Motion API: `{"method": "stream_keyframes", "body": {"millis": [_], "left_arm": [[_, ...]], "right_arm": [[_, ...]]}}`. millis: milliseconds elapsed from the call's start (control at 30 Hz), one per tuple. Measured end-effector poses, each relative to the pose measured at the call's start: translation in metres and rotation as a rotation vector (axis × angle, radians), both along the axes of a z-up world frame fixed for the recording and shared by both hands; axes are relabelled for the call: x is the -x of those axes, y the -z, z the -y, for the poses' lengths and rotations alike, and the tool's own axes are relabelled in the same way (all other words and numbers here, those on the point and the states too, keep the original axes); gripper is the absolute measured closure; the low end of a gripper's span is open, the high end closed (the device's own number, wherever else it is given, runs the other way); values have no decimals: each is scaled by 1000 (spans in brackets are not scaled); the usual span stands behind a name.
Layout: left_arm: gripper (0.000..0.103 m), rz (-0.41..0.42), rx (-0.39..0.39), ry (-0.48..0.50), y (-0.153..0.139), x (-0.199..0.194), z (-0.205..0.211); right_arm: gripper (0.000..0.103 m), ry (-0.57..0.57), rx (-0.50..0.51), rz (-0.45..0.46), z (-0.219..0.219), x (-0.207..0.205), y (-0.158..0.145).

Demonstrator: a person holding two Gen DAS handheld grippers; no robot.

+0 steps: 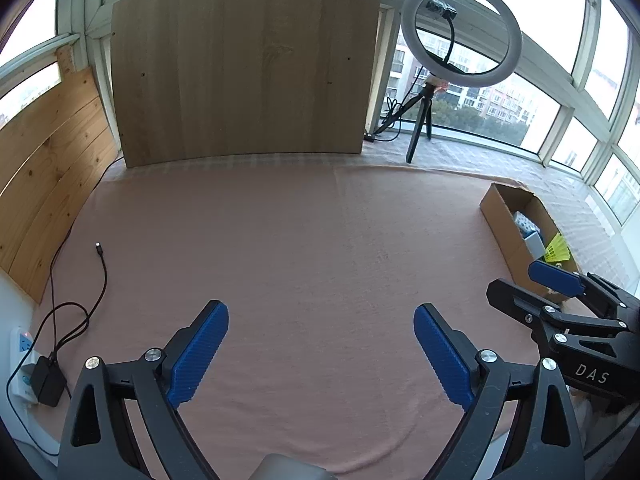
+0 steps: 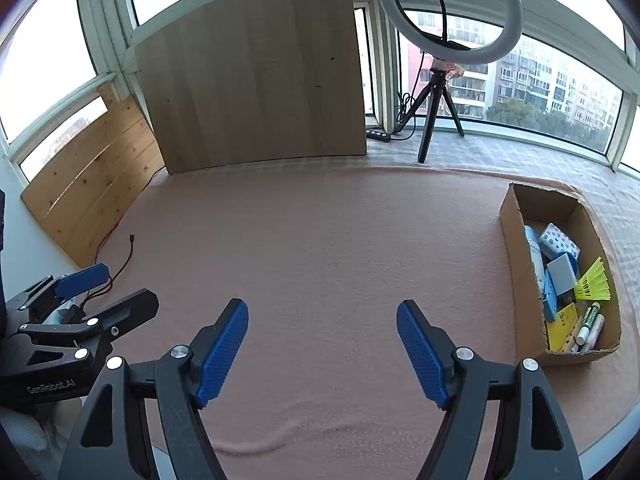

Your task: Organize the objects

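An open brown cardboard box (image 2: 520,280) filled with small items is seen at 3 o'clock, partly cut off in the left view, while both the left claw (image 1: 321,354) and the right claw (image 2: 322,354) are released and empty.

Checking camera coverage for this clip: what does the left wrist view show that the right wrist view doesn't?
Left wrist only: a power strip with a black adapter.

Right wrist only: the markers at the near end of the cardboard box.

Both: pink cloth, ring light, yellow shuttlecock, and the open left gripper and right gripper.
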State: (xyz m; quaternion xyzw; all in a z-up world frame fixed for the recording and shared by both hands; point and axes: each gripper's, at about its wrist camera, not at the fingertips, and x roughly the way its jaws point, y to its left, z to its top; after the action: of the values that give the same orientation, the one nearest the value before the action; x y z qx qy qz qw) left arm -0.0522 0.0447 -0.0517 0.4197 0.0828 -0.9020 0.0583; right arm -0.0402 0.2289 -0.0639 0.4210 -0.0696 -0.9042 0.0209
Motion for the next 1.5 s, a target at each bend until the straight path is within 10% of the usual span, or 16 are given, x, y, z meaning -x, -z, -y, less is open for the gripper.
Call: {"method": "stream_keyframes", "body": {"millis": [1500], "left_arm": [[6, 33, -3, -15, 13, 8, 1]], "right_arm": [[29, 16, -3, 28, 7, 4, 9]]}}
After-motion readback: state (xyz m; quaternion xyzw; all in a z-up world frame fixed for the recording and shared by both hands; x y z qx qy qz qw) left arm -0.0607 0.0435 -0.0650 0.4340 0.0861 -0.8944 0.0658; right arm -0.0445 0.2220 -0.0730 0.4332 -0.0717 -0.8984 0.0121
